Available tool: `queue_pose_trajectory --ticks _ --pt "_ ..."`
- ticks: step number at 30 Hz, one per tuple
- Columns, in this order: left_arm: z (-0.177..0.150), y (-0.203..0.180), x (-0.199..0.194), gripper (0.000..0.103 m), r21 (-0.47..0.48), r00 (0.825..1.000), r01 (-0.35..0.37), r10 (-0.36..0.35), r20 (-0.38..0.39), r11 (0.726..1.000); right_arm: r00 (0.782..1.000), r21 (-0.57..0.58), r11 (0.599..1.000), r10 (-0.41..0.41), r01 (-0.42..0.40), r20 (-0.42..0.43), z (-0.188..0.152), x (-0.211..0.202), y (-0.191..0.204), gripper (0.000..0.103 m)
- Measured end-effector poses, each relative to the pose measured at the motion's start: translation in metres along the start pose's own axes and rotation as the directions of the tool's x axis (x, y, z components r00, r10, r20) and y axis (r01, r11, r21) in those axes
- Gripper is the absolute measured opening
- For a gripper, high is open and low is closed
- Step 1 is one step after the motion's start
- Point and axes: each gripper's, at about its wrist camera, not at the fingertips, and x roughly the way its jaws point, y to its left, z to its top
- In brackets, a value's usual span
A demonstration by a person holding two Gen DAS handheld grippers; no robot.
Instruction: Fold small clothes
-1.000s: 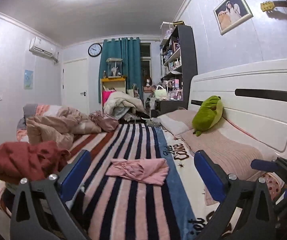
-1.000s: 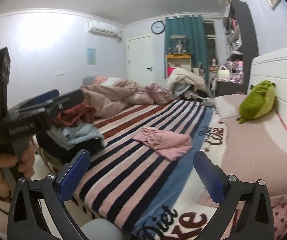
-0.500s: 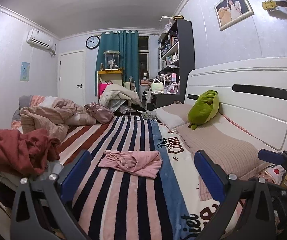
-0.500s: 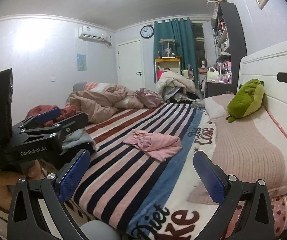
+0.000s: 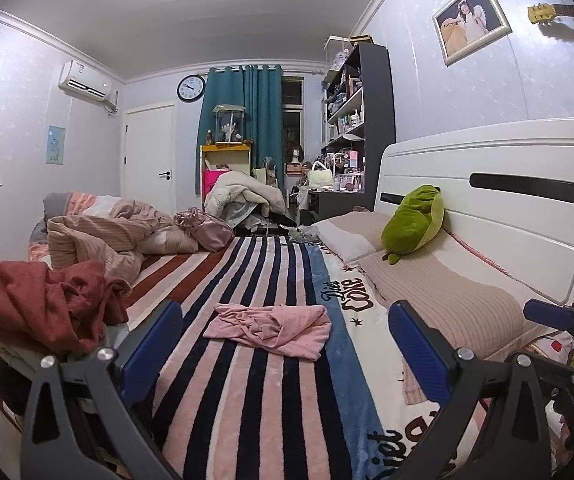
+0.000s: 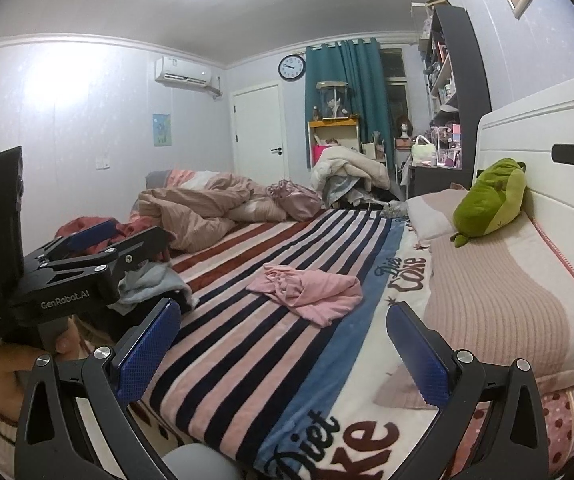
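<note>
Note first what the views withhold. In the left wrist view, only part of the right gripper [image 5: 555, 316] enters at the right edge; its body is cut off by the frame. In the right wrist view, the left gripper [image 6: 99, 236] appears side-on at the left edge, and its far finger sits behind the near one, so you cannot read its gap from there. The hand [image 6: 11, 364] beneath it is partly covered by the gripper body. The clothes pile [image 5: 43, 308] at the left bed edge is a red garment over pale items; the lower layers are too tangled to tell apart. The shelf contents by the far wall are too small to identify.

Check the fingers from each gripper's own camera. Your left gripper [image 5: 283, 348] holds its two blue pads wide apart with nothing between them. Your right gripper [image 6: 283, 344] shows the same: blue pads spread wide, nothing held.

Locate the pink garment [image 5: 271, 328]. It lies crumpled and unfolded on the striped blanket [image 5: 279, 408], near the middle of the bed, just left of the blue band. In the left wrist view it sits ahead of the fingers, between their lines and beyond the tips, not touching either pad. In the right wrist view the pink garment [image 6: 307, 290] also lies ahead and between the fingers, clear of both.

The green plush toy [image 5: 415, 224] leans on the pillows against the headboard [image 5: 507, 200], well apart from the garment.
</note>
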Motion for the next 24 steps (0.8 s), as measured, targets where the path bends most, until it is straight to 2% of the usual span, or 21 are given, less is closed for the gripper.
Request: queue_pose_trajectory --ticks 24 --pt "-0.0031 -0.0021 -0.0020 0.102 0.015 1.000 -0.001 0.001 0.001 1.000 1.000 0.006 1.000 0.003 -0.003 0.003 0.0002 -0.0013 -0.0049 0.103"
